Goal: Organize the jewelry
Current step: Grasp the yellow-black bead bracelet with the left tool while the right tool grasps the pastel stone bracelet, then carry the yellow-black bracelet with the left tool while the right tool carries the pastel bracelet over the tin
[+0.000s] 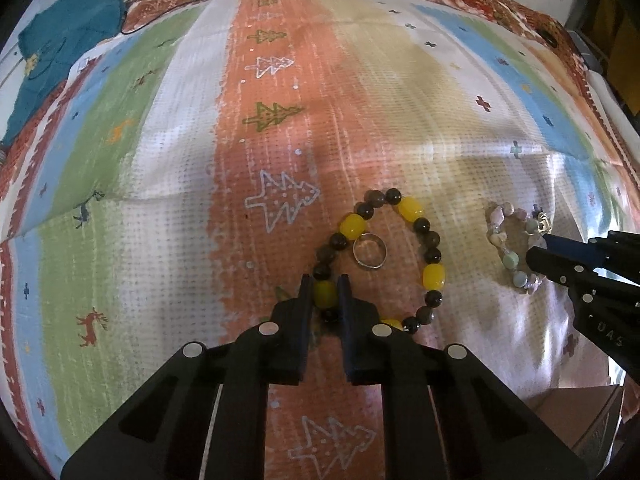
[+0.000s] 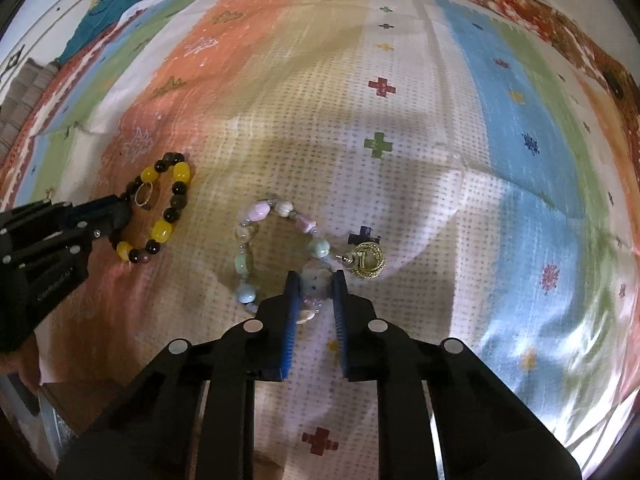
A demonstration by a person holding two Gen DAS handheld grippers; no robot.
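Observation:
A yellow-and-dark bead bracelet [image 1: 434, 276] lies on the striped cloth, with a silver ring [image 1: 370, 251] inside its loop. My left gripper [image 1: 325, 286] is shut on one yellow bead at the bracelet's near side. A pastel bead bracelet [image 2: 246, 258] lies to the right, with a gold round earring [image 2: 366, 260] beside it. My right gripper [image 2: 316, 280] is closed on the pastel bracelet's near beads. In the right wrist view the yellow bracelet [image 2: 162, 230] and ring [image 2: 143, 194] show at left with the left gripper [image 2: 116, 212]. In the left wrist view the pastel bracelet [image 1: 510, 258] and right gripper [image 1: 538, 248] show at right.
The striped patterned cloth [image 1: 160, 160] covers the whole surface, with creases. A teal cloth item [image 1: 68, 40] lies at the far left corner. A dark cord [image 1: 180, 8] runs along the far edge. A cardboard box [image 1: 580, 420] sits at the near right.

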